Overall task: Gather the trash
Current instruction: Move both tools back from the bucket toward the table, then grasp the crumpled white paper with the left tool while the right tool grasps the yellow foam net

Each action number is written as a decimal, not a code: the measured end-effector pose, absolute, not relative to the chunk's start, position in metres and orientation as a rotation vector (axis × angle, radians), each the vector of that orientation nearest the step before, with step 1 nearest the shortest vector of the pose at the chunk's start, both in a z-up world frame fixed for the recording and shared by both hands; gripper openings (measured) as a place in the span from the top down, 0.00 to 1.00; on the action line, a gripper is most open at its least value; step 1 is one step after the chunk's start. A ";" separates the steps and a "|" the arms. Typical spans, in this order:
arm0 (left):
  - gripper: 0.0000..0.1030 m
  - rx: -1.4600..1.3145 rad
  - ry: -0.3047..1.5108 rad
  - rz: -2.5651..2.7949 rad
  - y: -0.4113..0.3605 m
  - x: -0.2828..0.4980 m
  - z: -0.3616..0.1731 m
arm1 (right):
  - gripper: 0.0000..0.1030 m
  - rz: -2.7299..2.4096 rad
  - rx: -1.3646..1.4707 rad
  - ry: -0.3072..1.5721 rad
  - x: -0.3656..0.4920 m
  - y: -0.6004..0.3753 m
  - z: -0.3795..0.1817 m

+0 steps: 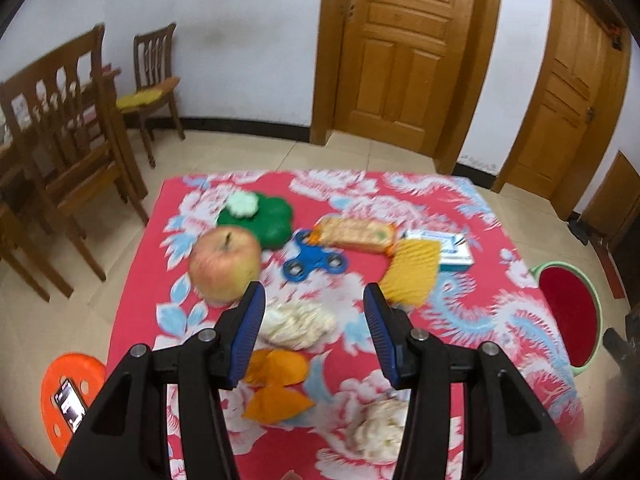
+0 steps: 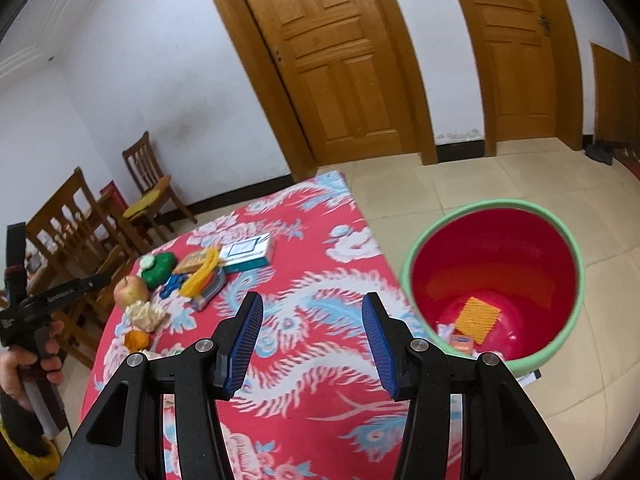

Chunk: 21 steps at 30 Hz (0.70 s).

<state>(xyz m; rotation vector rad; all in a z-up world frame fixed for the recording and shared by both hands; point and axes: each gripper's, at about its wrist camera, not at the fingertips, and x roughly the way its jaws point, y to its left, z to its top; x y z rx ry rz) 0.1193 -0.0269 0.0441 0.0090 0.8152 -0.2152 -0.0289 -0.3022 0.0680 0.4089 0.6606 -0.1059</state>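
Observation:
My left gripper [image 1: 314, 300] is open and empty above the red flowered tablecloth [image 1: 472, 312]. Just below its tips lies a crumpled white tissue [image 1: 298, 324]. Orange peel pieces [image 1: 276, 384] and a second tissue wad [image 1: 378, 432] lie nearer me. A yellow foam net [image 1: 410, 270] and a snack wrapper [image 1: 354, 234] lie farther off. My right gripper [image 2: 312, 306] is open and empty over the table's right edge. The red bin with a green rim [image 2: 494, 280] stands on the floor beside it and holds an orange wrapper [image 2: 478, 318] and paper scraps.
An apple [image 1: 224, 264], a green flower-shaped box [image 1: 268, 216], a blue fidget spinner [image 1: 314, 260] and a white-blue carton [image 1: 450, 250] are on the table. Wooden chairs [image 1: 68, 168] stand left. An orange stool with a phone [image 1: 70, 400] is at lower left.

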 end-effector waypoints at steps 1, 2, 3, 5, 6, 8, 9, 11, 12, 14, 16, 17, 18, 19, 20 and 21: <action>0.50 0.005 0.825 -0.212 -0.024 0.121 0.039 | 0.49 -0.101 0.404 0.666 -0.026 -0.300 0.068; 0.50 0.000 0.836 -0.208 -0.021 0.123 0.034 | 0.49 -0.097 0.397 0.671 -0.022 -0.296 0.067; 0.50 -0.004 0.844 -0.204 -0.018 0.124 0.030 | 0.49 -0.094 0.392 0.675 -0.021 -0.294 0.067; 0.50 -0.012 0.864 -0.195 -0.012 0.127 0.019 | 0.49 -0.088 0.379 0.686 -0.013 -0.289 0.067; 0.50 -0.012 0.870 -0.193 -0.011 0.130 0.015 | 0.49 -0.085 0.374 0.690 -0.011 -0.286 0.066; 0.50 -0.013 0.880 -0.187 -0.007 0.133 0.005 | 0.49 -0.082 0.369 0.699 -0.005 -0.281 0.065; 0.50 -0.012 0.883 -0.186 -0.006 0.135 0.002 | 0.49 -0.081 0.365 0.706 -0.001 -0.278 0.065; 0.50 -0.022 0.900 -0.190 -0.005 0.140 -0.007 | 0.49 -0.078 0.359 0.714 0.004 -0.274 0.063; 0.50 -0.029 0.910 -0.194 -0.004 0.142 -0.010 | 0.49 -0.076 0.354 0.718 0.007 -0.272 0.062; 0.50 -0.039 0.923 -0.205 -0.004 0.146 -0.016 | 0.49 -0.073 0.347 0.726 0.013 -0.268 0.061; 0.50 -0.040 0.930 -0.211 -0.005 0.148 -0.021 | 0.49 -0.068 0.342 0.739 0.020 -0.265 0.060; 0.50 -0.039 0.930 -0.210 -0.005 0.149 -0.022 | 0.49 -0.064 0.339 0.744 0.023 -0.263 0.059; 0.50 -0.036 0.928 -0.209 -0.005 0.149 -0.023 | 0.49 -0.059 0.333 0.750 0.028 -0.260 0.059; 0.50 -0.030 0.925 -0.208 -0.006 0.150 -0.025 | 0.49 -0.056 0.327 0.753 0.031 -0.258 0.059; 0.50 -0.024 0.925 -0.211 -0.008 0.151 -0.027 | 0.49 -0.051 0.319 0.756 0.036 -0.254 0.060; 0.50 -0.023 0.927 -0.214 -0.008 0.152 -0.028 | 0.49 -0.046 0.312 0.757 0.039 -0.251 0.061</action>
